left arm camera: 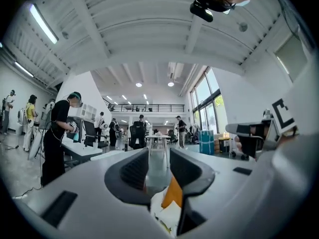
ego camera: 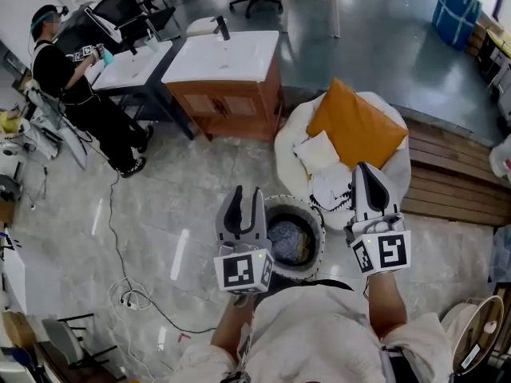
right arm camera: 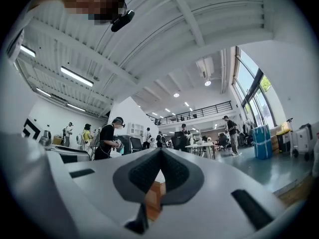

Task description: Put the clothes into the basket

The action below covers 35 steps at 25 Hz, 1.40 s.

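Here the basket [ego camera: 318, 220] stands upright on the floor, mouth up, with blue-grey clothes [ego camera: 287, 238] bundled inside, their long axis unclear. Only the head view shows it. The left gripper [ego camera: 247, 192] has its jaws partly apart and empty; the right gripper [ego camera: 366, 171] has its jaws together and empty.

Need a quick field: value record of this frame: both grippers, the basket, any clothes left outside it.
left gripper: jaws apart, nothing between them; at the basket's left edge in the head view
right gripper: jaws together, empty; over the chair's front
basket: upright on the floor between the two grippers
basket contents: blue-grey clothes
chair: round, white; holds an orange cushion and a white cushion
outside basket: white patterned cloth on the chair's front, likely a garment
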{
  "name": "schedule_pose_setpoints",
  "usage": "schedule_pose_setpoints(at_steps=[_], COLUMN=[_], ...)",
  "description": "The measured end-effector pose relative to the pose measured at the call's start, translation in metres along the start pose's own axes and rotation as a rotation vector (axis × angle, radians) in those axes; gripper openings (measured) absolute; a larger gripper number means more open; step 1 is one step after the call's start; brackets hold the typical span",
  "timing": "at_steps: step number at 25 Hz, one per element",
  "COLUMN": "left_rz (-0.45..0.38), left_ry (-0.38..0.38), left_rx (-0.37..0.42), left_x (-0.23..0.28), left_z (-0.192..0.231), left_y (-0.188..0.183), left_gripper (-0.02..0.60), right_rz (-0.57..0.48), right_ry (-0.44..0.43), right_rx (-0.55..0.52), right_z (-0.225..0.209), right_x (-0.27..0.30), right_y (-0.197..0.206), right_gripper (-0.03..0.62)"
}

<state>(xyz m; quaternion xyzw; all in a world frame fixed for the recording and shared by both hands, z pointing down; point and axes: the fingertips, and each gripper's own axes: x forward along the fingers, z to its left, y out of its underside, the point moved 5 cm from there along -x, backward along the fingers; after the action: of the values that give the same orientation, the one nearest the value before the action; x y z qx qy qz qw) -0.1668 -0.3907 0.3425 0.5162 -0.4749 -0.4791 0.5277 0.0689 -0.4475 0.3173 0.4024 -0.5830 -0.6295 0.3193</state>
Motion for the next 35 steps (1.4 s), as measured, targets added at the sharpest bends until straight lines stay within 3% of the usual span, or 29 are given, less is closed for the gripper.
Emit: schedule_pose_setpoints(at_steps=[5,8,10,35], left_rz=[-0.097,-0.149,-0.171,-0.158], left_ry=[-0.01,-0.033,-0.032,-0.03], left_rx=[0.029,0.052,0.068,0.067], left_x=[-0.005,-0.008,-0.011,-0.016], left_z=[-0.003,-0.002,-0.004,-0.013], left_y=[-0.04,-0.056,-0.062,-0.054], left_gripper=[0.094,0.017,0.005,0.005], right_rz=[-0.055,-0.081,-0.089,-0.062], right_ry=[-0.004,0.002,0.005,0.009], right_rx=[-0.019,-0.032,-0.045,-0.093], right_z=[-0.003,-0.004,-0.004,0.001], right_x=[0.0,-0.001,-0.002,-0.015], right_y=[-0.026,-0.037,-0.043,-0.039], right_gripper=[-0.012,-0.012,-0.012,-0.012])
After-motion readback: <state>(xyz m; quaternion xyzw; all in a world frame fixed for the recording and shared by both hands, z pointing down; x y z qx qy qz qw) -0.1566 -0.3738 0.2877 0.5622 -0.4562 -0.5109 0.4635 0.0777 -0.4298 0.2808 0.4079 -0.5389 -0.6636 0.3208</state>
